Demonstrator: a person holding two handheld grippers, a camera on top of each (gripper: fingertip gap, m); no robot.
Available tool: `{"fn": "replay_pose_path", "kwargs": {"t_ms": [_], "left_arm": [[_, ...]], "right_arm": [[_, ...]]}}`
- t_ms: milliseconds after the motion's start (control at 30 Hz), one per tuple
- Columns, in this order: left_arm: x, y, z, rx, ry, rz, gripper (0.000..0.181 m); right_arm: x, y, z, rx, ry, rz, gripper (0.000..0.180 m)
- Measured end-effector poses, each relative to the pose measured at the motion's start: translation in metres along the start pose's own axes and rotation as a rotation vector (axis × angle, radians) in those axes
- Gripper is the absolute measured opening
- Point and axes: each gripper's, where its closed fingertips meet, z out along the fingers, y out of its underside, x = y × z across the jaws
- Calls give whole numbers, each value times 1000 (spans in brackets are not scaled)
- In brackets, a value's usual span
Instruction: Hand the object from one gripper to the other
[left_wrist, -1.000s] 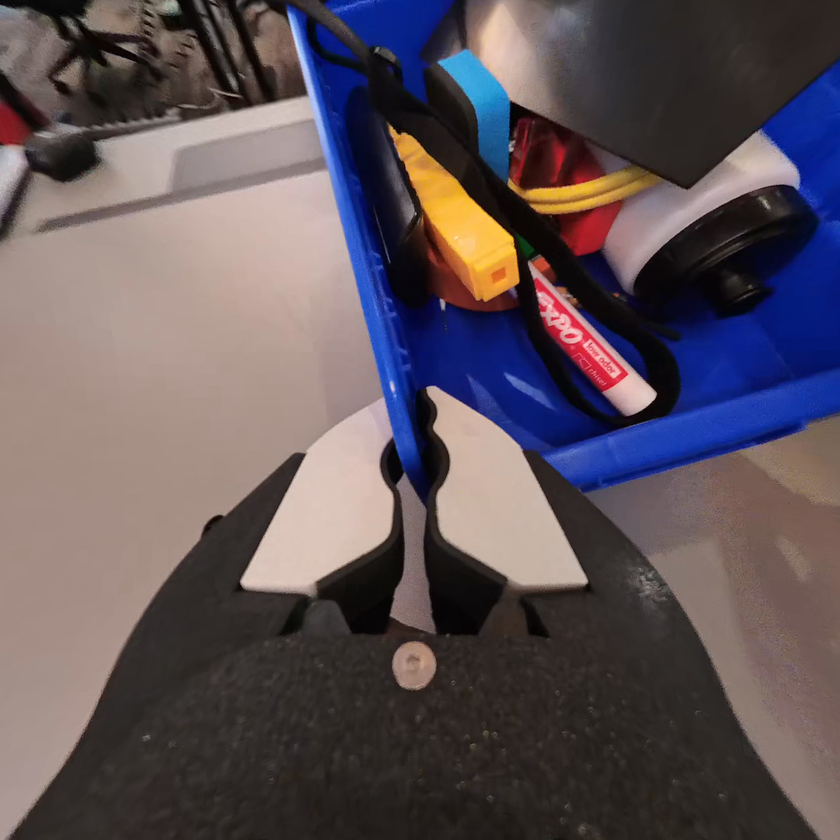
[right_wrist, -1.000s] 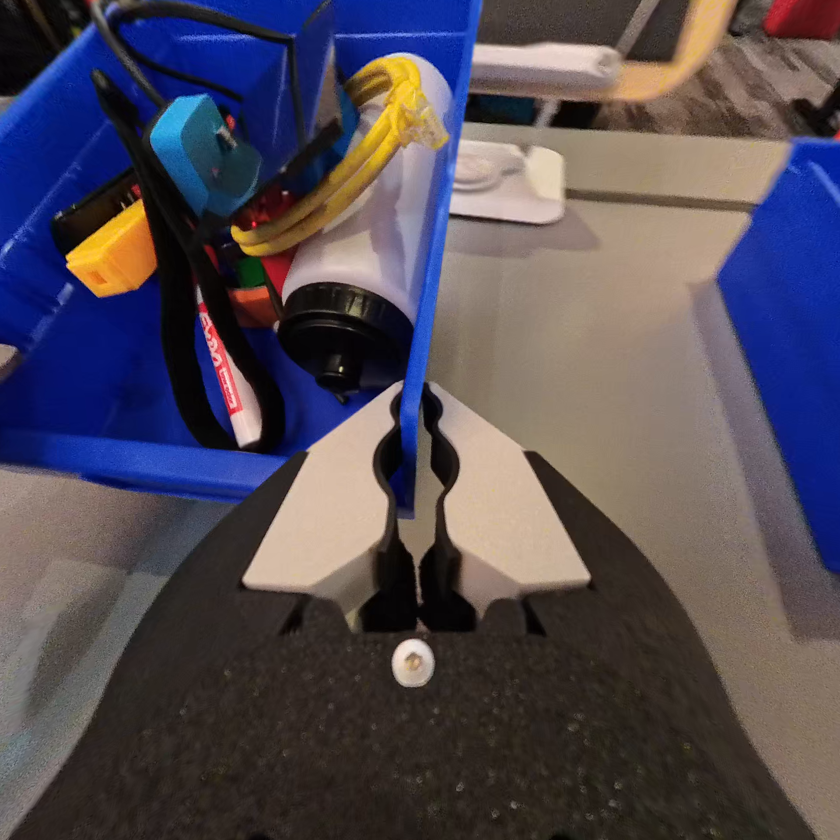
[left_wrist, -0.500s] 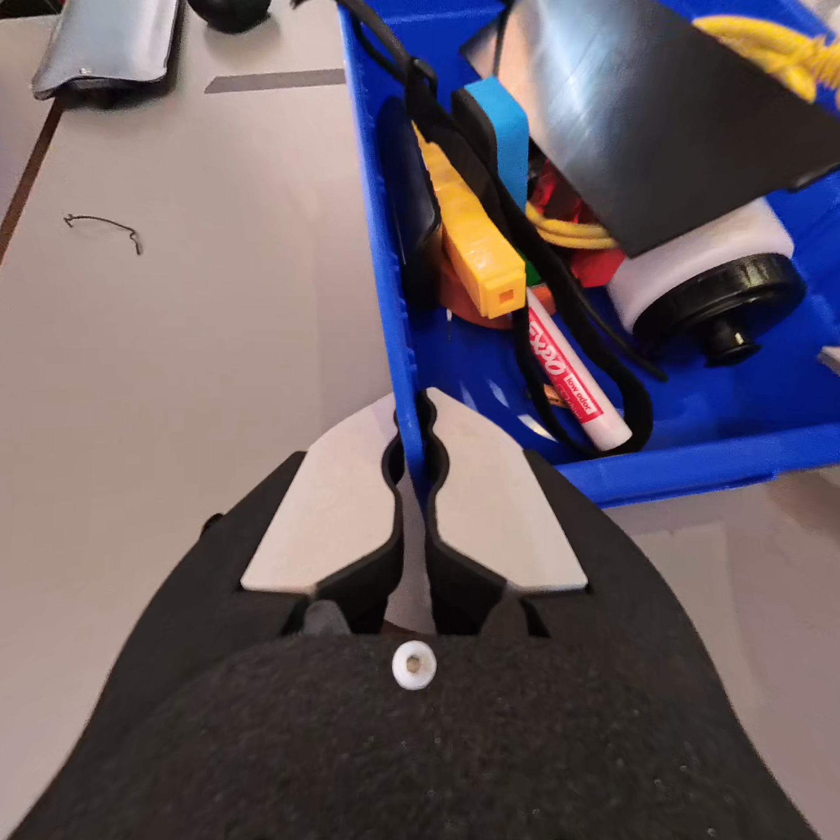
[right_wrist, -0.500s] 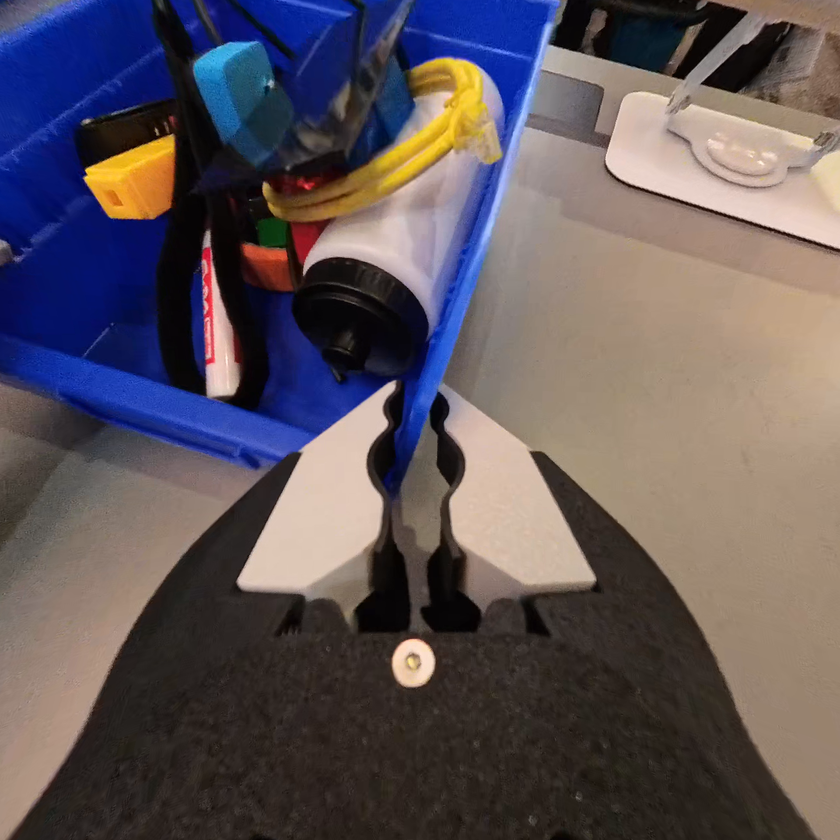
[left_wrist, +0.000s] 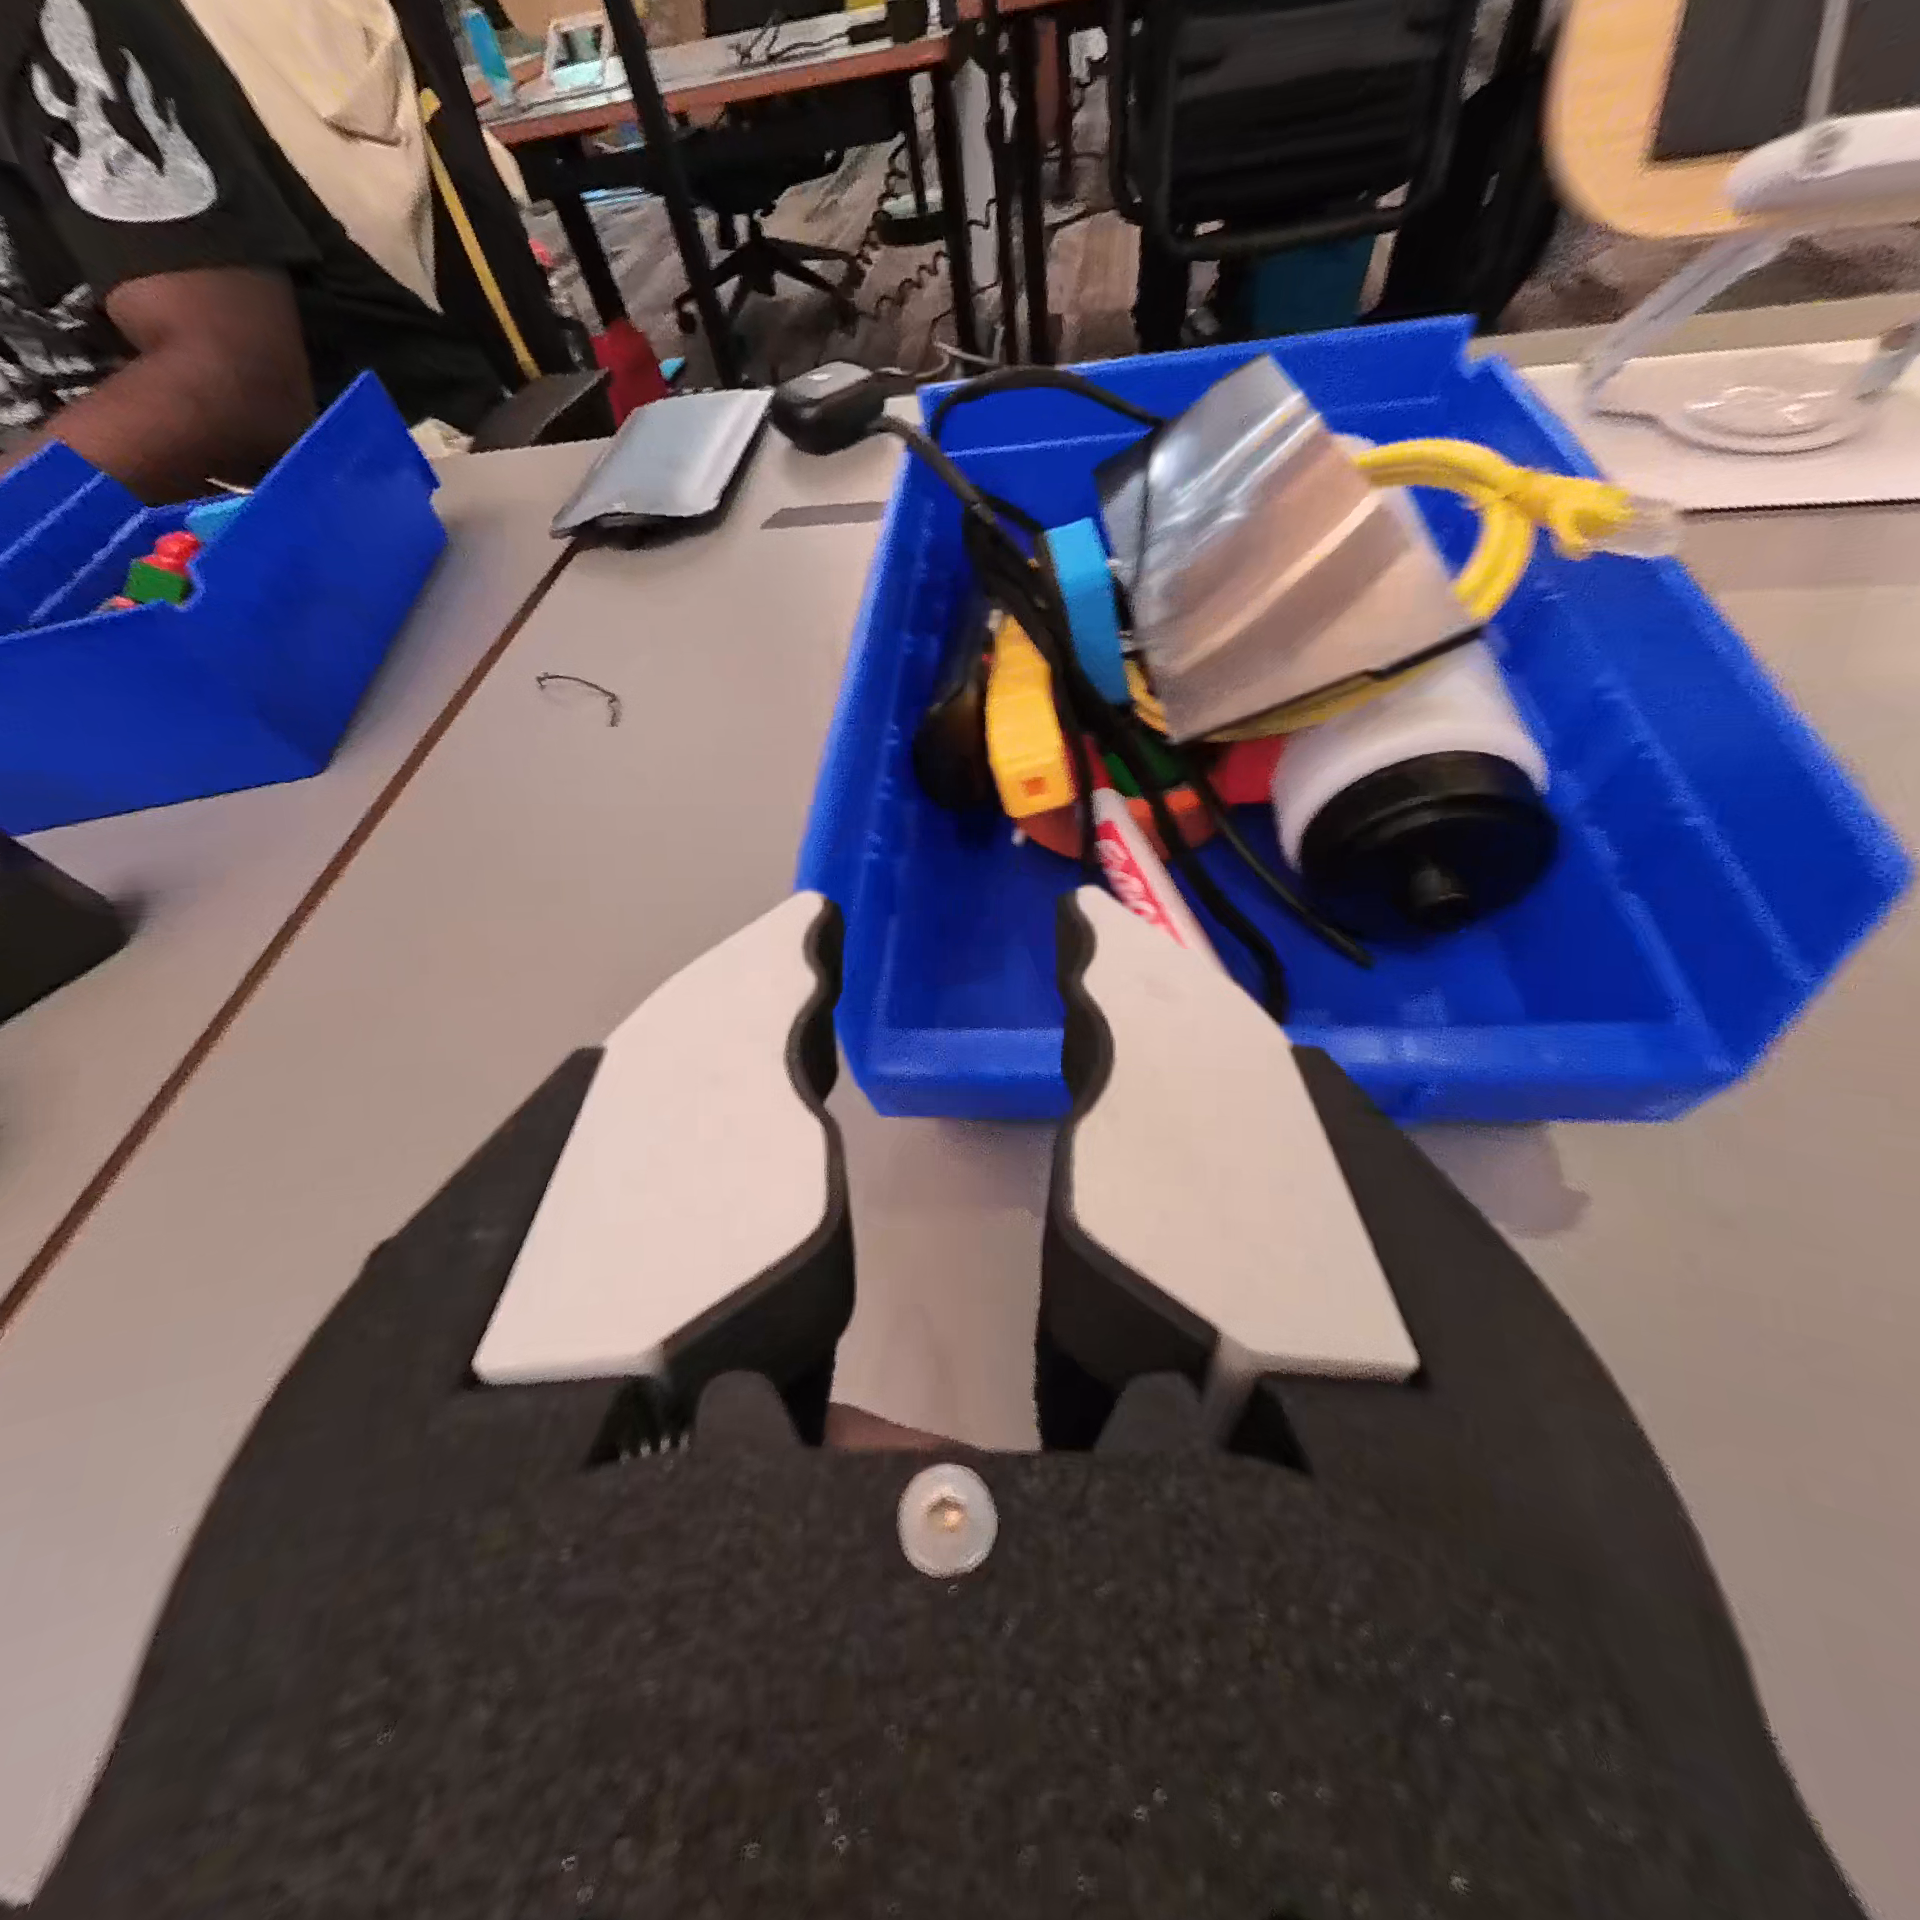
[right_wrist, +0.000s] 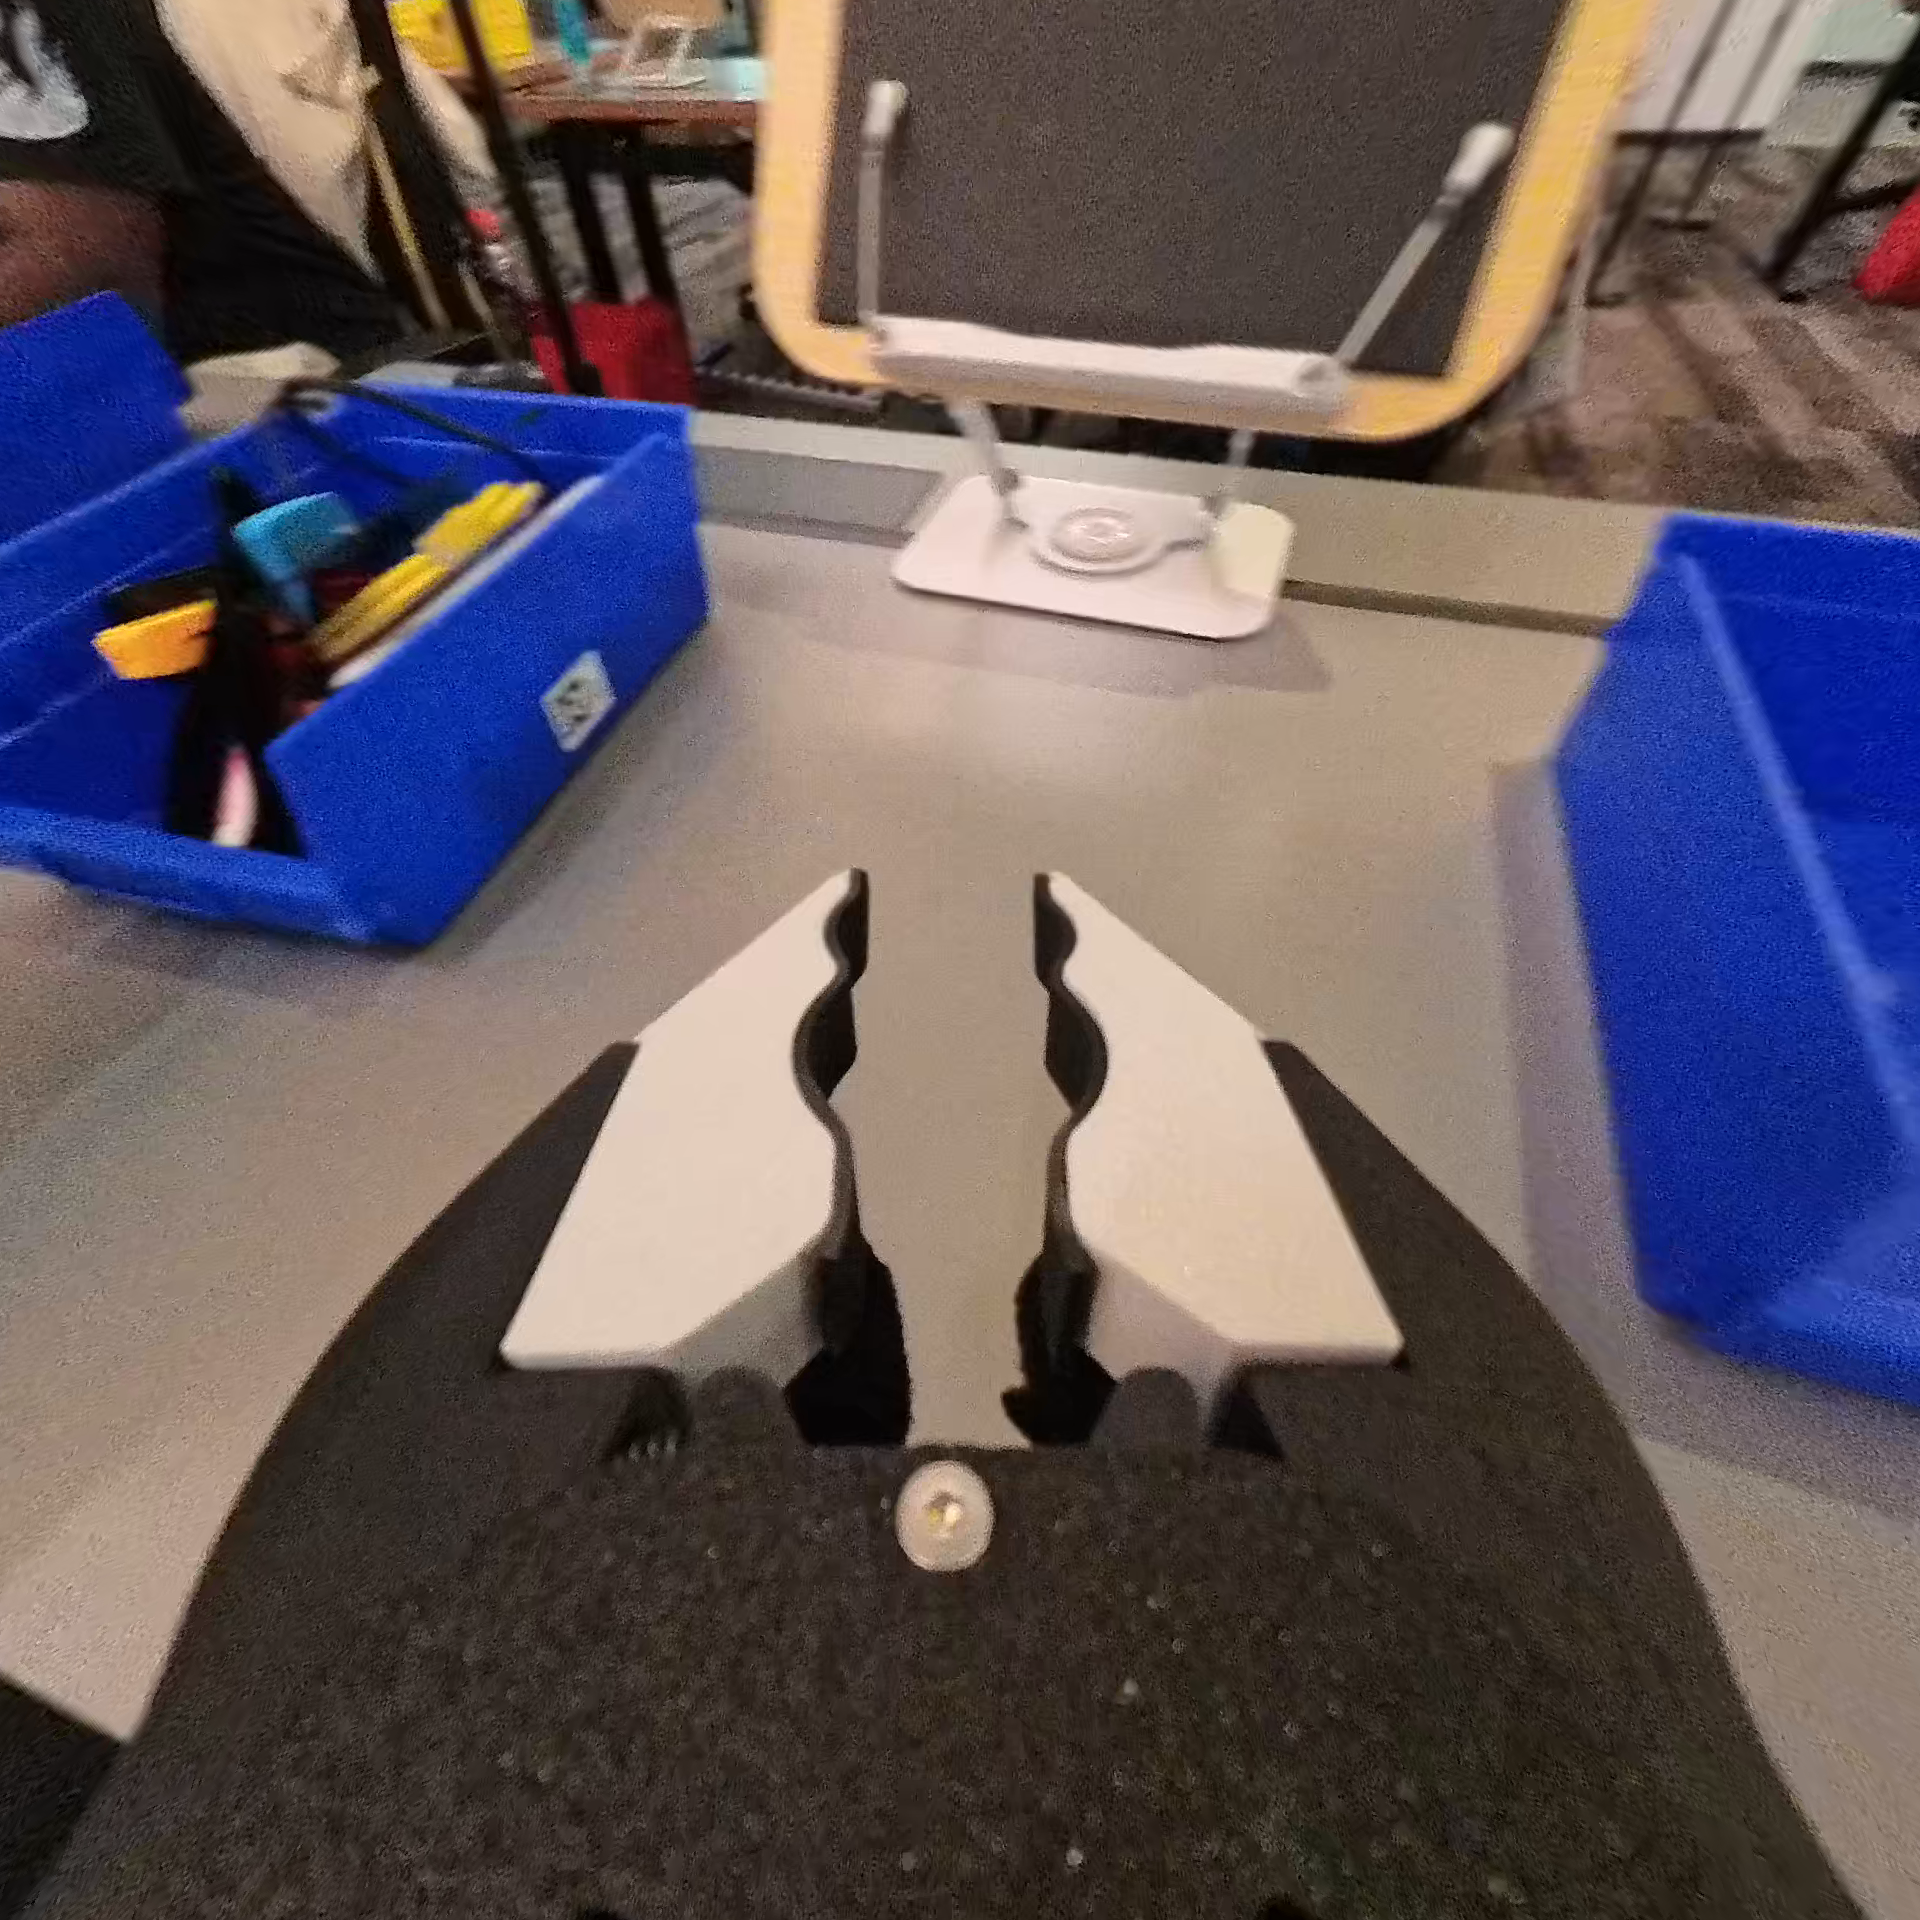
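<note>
A blue bin (left_wrist: 1143, 1070) sits on the grey table. It holds a white bottle with a black cap (left_wrist: 1403, 790), a silver pouch (left_wrist: 1268, 561), a yellow cable (left_wrist: 1507, 520), a marker (left_wrist: 1132, 883), a yellow block (left_wrist: 1023, 738) and a black strap. My left gripper (left_wrist: 948, 914) is open and empty, with the bin's near left corner just beyond its fingertips. My right gripper (right_wrist: 951, 888) is open and empty over bare table. The same bin (right_wrist: 468, 748) lies to its left.
A second blue bin (right_wrist: 1766, 935) stands at the right. A white stand (right_wrist: 1091, 561) holding a framed board is at the back. A third blue bin (left_wrist: 208, 665) with toys, a person's arm (left_wrist: 197, 353) and a dark pouch (left_wrist: 665, 457) are at the left. There is about 40 cm between the tips of the two grippers.
Both grippers were shut on the bin's side walls. Both have opened, let go and pulled back, and the bin now rests on the table.
</note>
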Motion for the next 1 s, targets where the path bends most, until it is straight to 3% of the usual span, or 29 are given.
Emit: {"fn": "replay_pose_path", "kwargs": {"t_ms": [167,267,333,633,1000], "left_arm": [[50,9,-20,-1,89,10,39],[79,14,-23,0,153,16,38],[99,21,-21,-17,242,-17,39],[125,37,-11,-86,350,-44,39],[127,39,-7,-94,349,-35,39]], "right_arm": [[160,21,-48,84,173,72,33],[218,37,-75,182,180,264,35],[243,58,-77,135,214,327,34],[239,62,-66,84,196,295,31],[249,61,-74,120,200,369,28]]}}
